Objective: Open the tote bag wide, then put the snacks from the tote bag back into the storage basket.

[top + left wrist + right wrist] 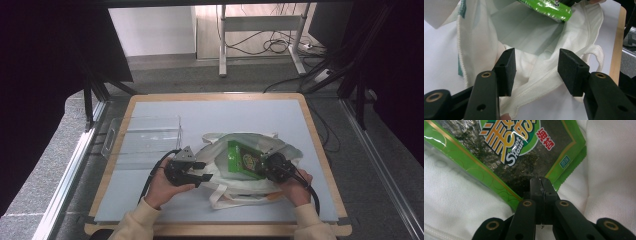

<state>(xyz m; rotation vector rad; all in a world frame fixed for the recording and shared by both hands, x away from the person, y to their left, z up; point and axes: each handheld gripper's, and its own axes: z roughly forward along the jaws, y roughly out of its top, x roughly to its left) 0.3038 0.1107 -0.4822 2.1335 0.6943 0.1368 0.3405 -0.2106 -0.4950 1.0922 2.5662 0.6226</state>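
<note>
Seaweed packet (524,147) clamped in right tool (540,185); left tool (536,72) apart over bag (529,32) rim.

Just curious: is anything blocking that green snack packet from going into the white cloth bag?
Nothing visible does. The right gripper holds the green foil seaweed packet right at the white cloth bag's open mouth; the left gripper stands open over the rim.
</note>
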